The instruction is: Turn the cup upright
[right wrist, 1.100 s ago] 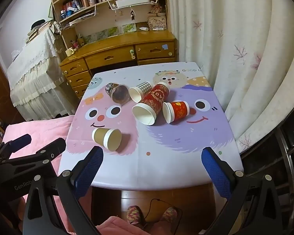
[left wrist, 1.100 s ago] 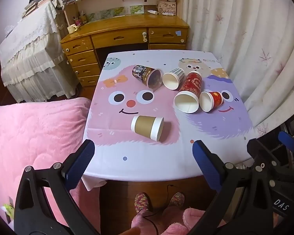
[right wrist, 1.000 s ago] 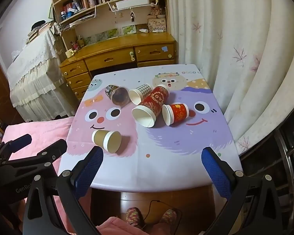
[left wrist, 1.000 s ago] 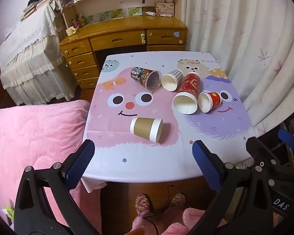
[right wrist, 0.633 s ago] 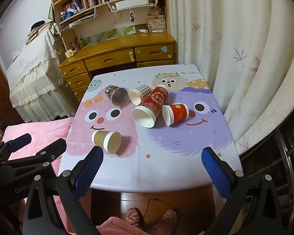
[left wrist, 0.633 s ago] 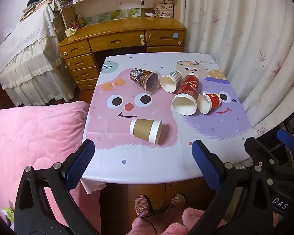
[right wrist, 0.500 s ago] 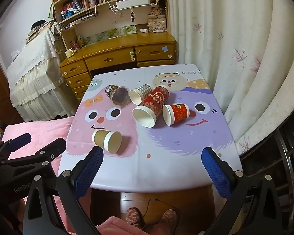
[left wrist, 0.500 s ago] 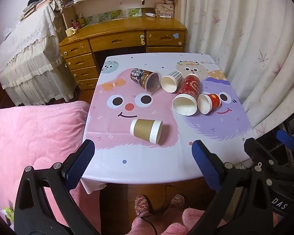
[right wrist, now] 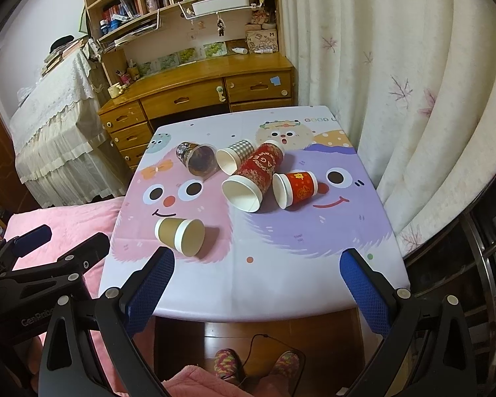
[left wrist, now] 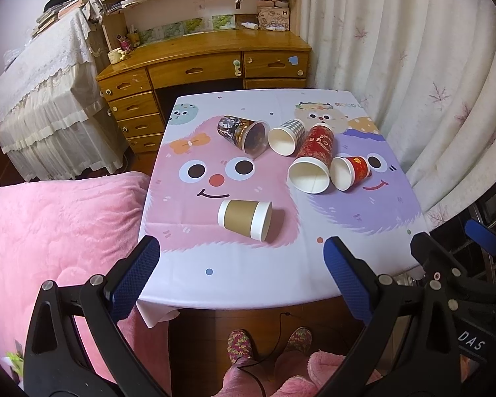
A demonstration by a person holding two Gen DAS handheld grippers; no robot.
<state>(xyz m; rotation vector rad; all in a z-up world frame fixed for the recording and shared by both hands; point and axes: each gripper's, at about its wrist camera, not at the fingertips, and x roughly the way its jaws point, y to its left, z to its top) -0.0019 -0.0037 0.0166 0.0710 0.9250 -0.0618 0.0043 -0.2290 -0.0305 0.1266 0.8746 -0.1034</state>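
Several paper cups lie on their sides on a table with a cartoon cloth (left wrist: 248, 274). A brown cup (left wrist: 244, 219) (right wrist: 180, 235) lies nearest, mouth to the right. Behind it lie a dark patterned cup (left wrist: 243, 131) (right wrist: 196, 159), a checked cup (left wrist: 287, 136) (right wrist: 234, 156), a tall red cup (left wrist: 312, 158) (right wrist: 254, 177) and a small red cup (left wrist: 351, 172) (right wrist: 296, 189). My left gripper (left wrist: 241, 278) is open and empty, held before the table's near edge. My right gripper (right wrist: 256, 286) is open and empty, also short of the near edge.
A pink bed (left wrist: 56, 228) lies left of the table. A wooden desk (left wrist: 201, 63) with shelves stands behind it. White curtains (left wrist: 413, 66) hang on the right. The person's slippered feet (left wrist: 268, 344) stand on the wood floor below.
Both views have shifted only slightly; the cups sit a little differently in frame. Both grippers stay open and the cups have not moved on the table.
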